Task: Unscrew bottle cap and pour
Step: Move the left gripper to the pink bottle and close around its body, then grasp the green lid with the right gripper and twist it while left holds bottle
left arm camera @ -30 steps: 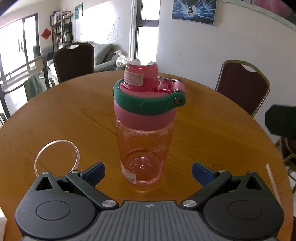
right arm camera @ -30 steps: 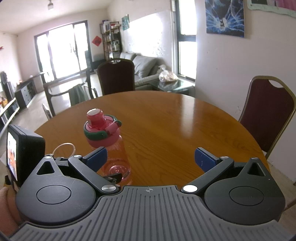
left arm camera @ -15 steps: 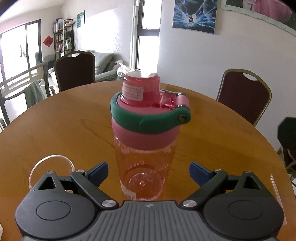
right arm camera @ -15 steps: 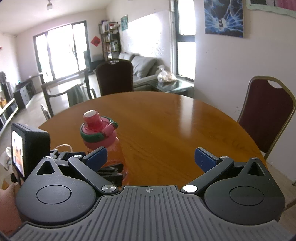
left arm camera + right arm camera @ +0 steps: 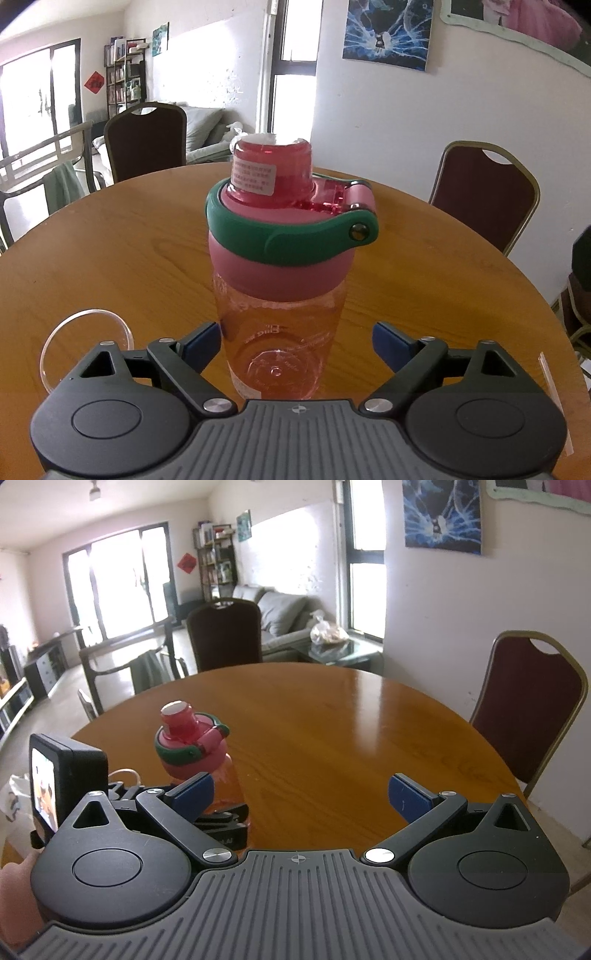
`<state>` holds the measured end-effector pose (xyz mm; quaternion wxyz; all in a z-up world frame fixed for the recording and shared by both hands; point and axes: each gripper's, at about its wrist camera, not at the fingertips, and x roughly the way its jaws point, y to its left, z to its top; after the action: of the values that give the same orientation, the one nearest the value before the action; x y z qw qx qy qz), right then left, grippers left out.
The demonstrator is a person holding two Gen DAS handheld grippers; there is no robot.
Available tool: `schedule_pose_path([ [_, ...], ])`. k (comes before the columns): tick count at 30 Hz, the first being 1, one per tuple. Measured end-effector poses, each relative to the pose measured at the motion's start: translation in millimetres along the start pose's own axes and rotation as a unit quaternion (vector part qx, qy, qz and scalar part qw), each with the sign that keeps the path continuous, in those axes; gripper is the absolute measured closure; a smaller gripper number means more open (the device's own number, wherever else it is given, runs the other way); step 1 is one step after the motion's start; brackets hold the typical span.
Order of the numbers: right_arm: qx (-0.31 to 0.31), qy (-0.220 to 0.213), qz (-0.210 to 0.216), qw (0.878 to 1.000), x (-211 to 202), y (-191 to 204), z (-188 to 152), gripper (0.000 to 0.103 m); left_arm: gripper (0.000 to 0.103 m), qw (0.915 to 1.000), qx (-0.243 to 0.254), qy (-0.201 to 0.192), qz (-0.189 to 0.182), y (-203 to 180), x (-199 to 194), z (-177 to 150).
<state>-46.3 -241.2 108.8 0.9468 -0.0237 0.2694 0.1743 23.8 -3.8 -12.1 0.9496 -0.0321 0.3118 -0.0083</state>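
The bottle [image 5: 280, 306] is stood upright on the round table [image 5: 110, 251], between the spread fingers of the left gripper [image 5: 295, 341]; the left jaws are open, one blue pad [image 5: 201, 341] seemingly just against the lower wall, the other a little apart from it. The right gripper [image 5: 301, 797] is held off to the side with its jaws wide open and nothing between them. The clear pink body is judged to be stiff, smooth plastic, apparently empty and so light and easily tipped. A hold low on the straight wall seems best for the left gripper, while the lid [image 5: 284, 262], with its green handle [image 5: 295, 236] folded around it, would be turned by the right. A clear dish [image 5: 86, 343] lies beside the bottle.
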Motion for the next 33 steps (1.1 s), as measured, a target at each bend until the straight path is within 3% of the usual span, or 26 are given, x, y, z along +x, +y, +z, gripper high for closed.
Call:
schedule_pose_path([
  [11,-0.009,0.001,0.01,1.0,7.2,3.1,4.4,0.0,0.019,0.9992,0.008,-0.037,0.016,3.8,0.7,2.0],
  [13,-0.014,0.002,0.016,1.0,8.5,3.8,7.6,0.0,0.032,0.9986,0.021,-0.041,0.026,2.4,2.5,-0.3],
  [17,-0.046,0.004,0.072,0.996,21.5,11.5,32.6,0.001,0.033,0.9979,0.035,-0.051,0.019,4.6,1.7,-4.3],
  [24,-0.107,0.049,0.144,0.983,64.8,35.8,57.9,0.018,0.033,0.9975,0.05,-0.05,0.0,12.4,2.2,-7.1],
  [32,-0.153,0.127,0.191,0.961,108.5,66.8,62.8,0.022,0.033,0.9973,0.056,-0.046,-0.008,16.7,1.6,-7.5],
  [33,-0.165,0.133,0.186,0.96,112.3,71.4,61.9,0.029,0.033,0.9973,0.056,-0.046,-0.008,16.9,0.9,-7.5],
])
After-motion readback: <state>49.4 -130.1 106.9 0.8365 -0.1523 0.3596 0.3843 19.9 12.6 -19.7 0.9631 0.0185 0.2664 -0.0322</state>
